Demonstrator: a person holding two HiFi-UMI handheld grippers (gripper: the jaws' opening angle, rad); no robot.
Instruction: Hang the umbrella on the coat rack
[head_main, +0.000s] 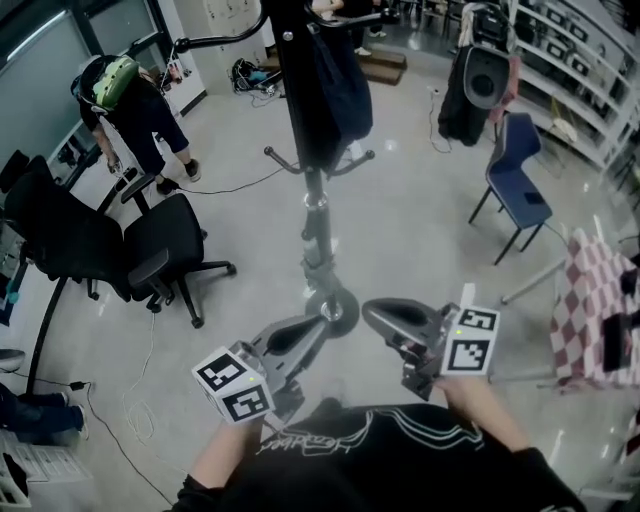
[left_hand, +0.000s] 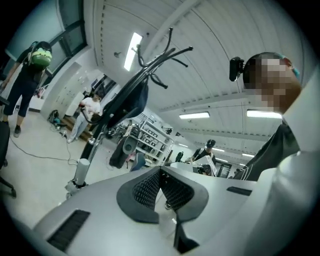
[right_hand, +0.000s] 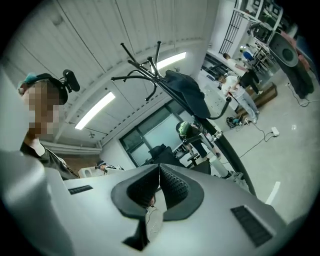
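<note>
Dark umbrella (head_main: 338, 95) on coat rack (head_main: 318, 220) | left gripper (head_main: 312, 326) closed | right gripper (head_main: 378, 315) closed

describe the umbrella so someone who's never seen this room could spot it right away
Find the tall dark metal coat rack standing in the middle of the floor. The folded navy fabric umbrella hangs against it, above the lower ring of bare hooks. It is the only soft, bulky shape on the rack; the rest is thin metal.
</note>
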